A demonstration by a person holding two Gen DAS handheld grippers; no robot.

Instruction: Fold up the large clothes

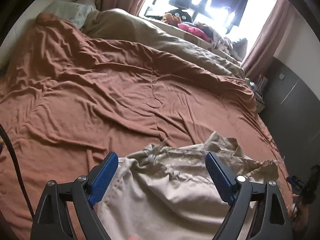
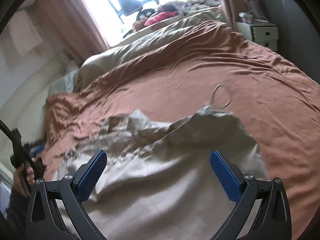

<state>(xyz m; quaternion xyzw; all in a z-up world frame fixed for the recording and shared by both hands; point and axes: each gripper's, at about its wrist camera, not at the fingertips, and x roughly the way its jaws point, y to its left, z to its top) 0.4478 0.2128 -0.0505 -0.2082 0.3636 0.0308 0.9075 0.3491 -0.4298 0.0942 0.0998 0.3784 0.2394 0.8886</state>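
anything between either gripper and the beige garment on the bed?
Nothing visible. The crumpled beige fabric garment lies on the rust-brown bedspread directly under both. The left gripper and right gripper are open above it, fingers not pressing the cloth. A thin ring-shaped loop sits at its far edge.

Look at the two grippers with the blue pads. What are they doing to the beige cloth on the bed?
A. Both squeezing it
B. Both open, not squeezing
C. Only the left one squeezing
B. The left gripper and right gripper both have jaws spread wide, with the beige garment lying loose on the brown bedspread.
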